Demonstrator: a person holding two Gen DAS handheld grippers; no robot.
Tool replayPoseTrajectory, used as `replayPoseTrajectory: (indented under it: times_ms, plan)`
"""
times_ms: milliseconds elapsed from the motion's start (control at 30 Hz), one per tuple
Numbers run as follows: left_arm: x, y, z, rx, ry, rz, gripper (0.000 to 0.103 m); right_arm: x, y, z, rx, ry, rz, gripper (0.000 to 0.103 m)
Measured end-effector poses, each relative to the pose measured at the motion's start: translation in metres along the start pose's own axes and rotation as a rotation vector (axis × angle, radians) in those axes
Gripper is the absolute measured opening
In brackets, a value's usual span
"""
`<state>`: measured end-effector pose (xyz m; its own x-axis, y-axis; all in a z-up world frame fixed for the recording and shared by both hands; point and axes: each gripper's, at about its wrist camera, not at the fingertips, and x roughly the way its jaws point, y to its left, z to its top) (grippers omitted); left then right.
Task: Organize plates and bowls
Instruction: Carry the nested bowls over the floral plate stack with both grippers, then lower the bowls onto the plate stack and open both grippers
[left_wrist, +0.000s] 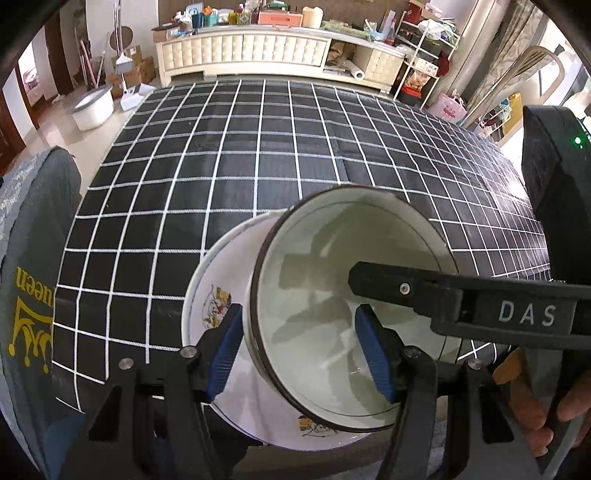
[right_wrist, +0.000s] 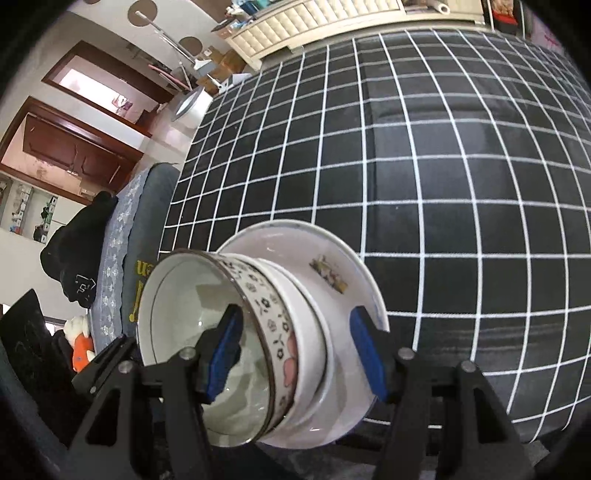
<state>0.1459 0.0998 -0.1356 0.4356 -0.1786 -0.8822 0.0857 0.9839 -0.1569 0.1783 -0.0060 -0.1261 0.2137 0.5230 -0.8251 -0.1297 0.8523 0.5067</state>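
on the checked tablecloth (left_wrist: 258, 155), both hand-held grippers (left_wrist: 299, 347) (right_wrist: 295, 350) wide apart astride the bowl's (right_wrist: 221, 350) rim

Bowl (left_wrist: 347, 314) on plate (left_wrist: 221, 295), checked cloth (left_wrist: 221, 166)

bowl (right_wrist: 207, 343) sits in plate (right_wrist: 332, 258), plate on table (right_wrist: 443, 166) near edge. cabinet (left_wrist: 243, 51) behind table, tub (left_wrist: 92, 107) on floor left of it.

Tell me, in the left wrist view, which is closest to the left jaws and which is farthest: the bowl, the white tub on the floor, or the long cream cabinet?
1. Bowl: right between the jaws.
2. White tub: on the floor, far left.
3. Cream cabinet: against the back wall.
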Motion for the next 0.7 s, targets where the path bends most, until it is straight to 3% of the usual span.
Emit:
replayPoseTrajectory:
  times_ms: [200,500,700]
  plan:
    - [-0.012,-0.001,0.0,0.0,-0.053,0.072,0.061,-0.013,0.005,-0.003,-0.032,-0.061,-0.043,0.065]
    - [-0.033,-0.001,-0.005,-0.01,-0.105,0.113,0.063,-0.045,0.013,-0.018,-0.106,-0.168,-0.097,0.065]
    - [-0.065,-0.012,-0.008,0.007,-0.185,0.134,0.063,-0.073,0.018,-0.033,-0.134,-0.265,-0.12,0.069]
